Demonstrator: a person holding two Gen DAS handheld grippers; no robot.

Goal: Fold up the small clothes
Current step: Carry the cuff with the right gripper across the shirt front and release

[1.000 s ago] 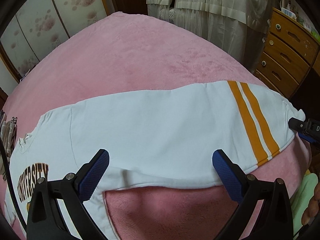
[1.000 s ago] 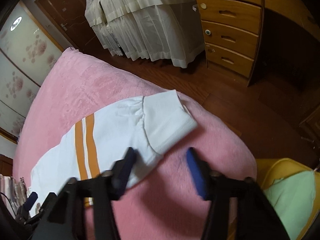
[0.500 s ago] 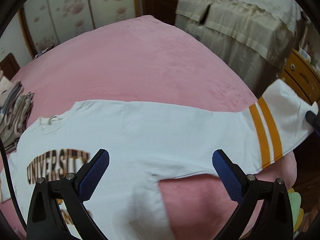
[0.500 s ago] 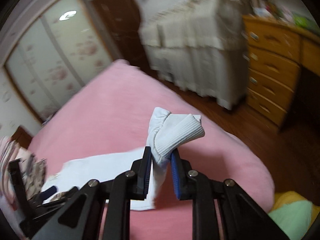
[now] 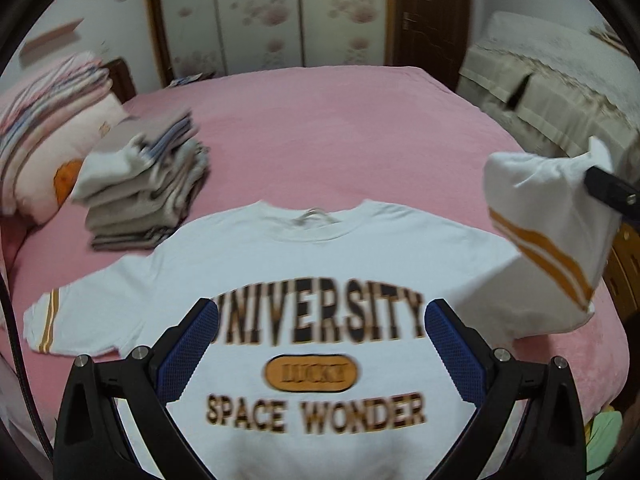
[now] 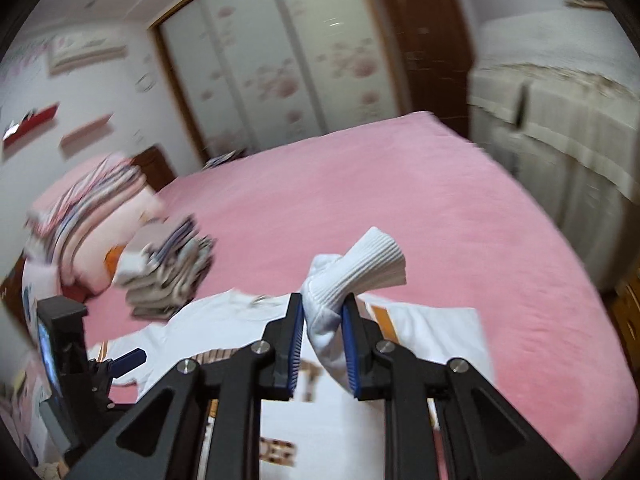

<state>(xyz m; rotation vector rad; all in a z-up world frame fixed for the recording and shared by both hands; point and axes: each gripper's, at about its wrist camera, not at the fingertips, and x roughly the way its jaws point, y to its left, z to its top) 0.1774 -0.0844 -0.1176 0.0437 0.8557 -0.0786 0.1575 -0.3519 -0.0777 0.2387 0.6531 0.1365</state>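
A white shirt (image 5: 320, 272) printed "UNIVERSITY" lies face up on the pink bed (image 5: 340, 120). Its left sleeve (image 5: 80, 316) with orange stripes lies flat. My right gripper (image 6: 322, 340) is shut on the ribbed cuff (image 6: 360, 268) of the right sleeve (image 5: 548, 232) and holds it lifted above the bed; in the left wrist view that gripper shows at the right edge (image 5: 608, 188). My left gripper (image 5: 320, 352) is open and empty, hovering over the shirt's chest print.
A stack of folded clothes (image 5: 148, 196) sits on the bed left of the shirt, with pillows and bedding (image 5: 52, 120) behind it. A cloth-covered cabinet (image 5: 560, 92) and wooden drawers stand right of the bed. Wardrobe doors (image 5: 280, 16) line the far wall.
My right gripper closed on the right sleeve's cuff and lifted it off the bed, swinging it inward. My left gripper moved from the sleeve to over the chest print, staying open.
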